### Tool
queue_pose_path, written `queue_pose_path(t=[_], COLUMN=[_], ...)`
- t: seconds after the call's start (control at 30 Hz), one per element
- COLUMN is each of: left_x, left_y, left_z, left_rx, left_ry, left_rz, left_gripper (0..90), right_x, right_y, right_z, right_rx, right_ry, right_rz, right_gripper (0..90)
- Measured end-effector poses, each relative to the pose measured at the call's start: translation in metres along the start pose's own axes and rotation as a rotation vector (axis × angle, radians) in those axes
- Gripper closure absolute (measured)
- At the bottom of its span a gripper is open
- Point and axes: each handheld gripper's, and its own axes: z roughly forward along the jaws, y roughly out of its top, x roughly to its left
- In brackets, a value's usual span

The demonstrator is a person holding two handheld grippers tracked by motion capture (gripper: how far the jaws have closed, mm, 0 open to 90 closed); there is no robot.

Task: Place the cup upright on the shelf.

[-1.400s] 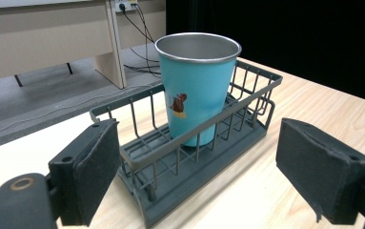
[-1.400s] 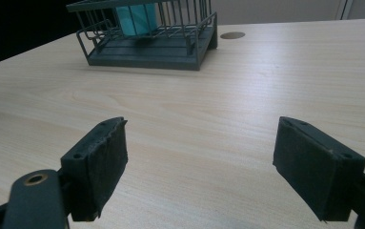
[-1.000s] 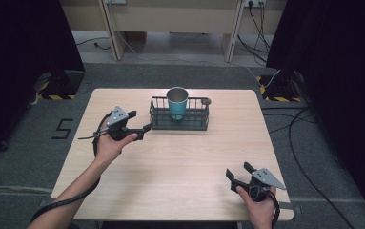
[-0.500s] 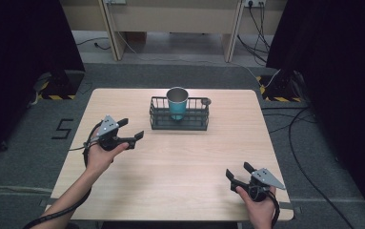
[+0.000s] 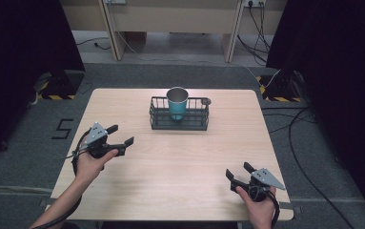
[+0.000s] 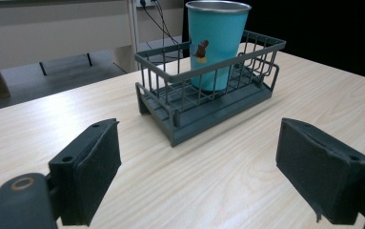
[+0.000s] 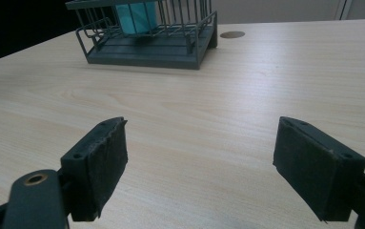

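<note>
A teal cup [image 5: 177,103] with a metal rim stands upright in a dark wire basket [image 5: 195,123] at the table's far middle. In the left gripper view the cup [image 6: 215,44] and the basket [image 6: 180,112] lie ahead. My left gripper [image 5: 121,136] is open over the left part of the table, well short of the basket, with nothing between its jaws [image 6: 199,179]. My right gripper [image 5: 237,171] rests open near the front right edge, also empty [image 7: 199,174]. From there the basket [image 7: 170,50] is far ahead with the cup [image 7: 137,14] partly cut off.
A small round dark disc [image 5: 206,101] lies on the wooden table [image 5: 180,167] just right of the basket's far corner. Black curtains, cables and a bench stand on the floor beyond the table.
My left gripper has drawn back from beside the basket toward the near left of the table. The right gripper has stayed put.
</note>
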Motion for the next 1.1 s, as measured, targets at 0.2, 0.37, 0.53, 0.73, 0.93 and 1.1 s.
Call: queue_pose_path(t=[0.2,0.37,0.53,0.73,0.93,1.1], left_x=[0.004,0.011,0.016,0.019,0.021,0.023], left_y=[-0.011,-0.019,-0.024,-0.031,-0.041,-0.050], left_z=[-0.012,-0.022,-0.032,-0.041,-0.050,-0.057], left_rx=[0.006,0.008,0.006,0.012,0.018,0.033], left_ry=[0.015,0.037,0.060,0.077,0.089,0.100], left_rz=[-0.016,-0.034,-0.039,-0.044,-0.075,-0.083], left_gripper=[14.3,14.3,14.3,14.3,14.3,14.3], right_x=[-0.001,-0.001,-0.001,-0.001,-0.001,-0.001], right_y=[0.000,0.000,0.000,0.000,0.000,0.000], right_z=[0.000,0.000,0.000,0.000,0.000,0.000], right_rx=[-0.001,0.003,0.004,0.002,0.002,0.001], right_ry=[-0.001,0.001,0.001,0.000,0.000,-0.001], right_rz=[0.001,0.010,0.002,0.001,0.003,0.003], right_gripper=[19.5,19.3,19.3,19.2,19.2,19.2])
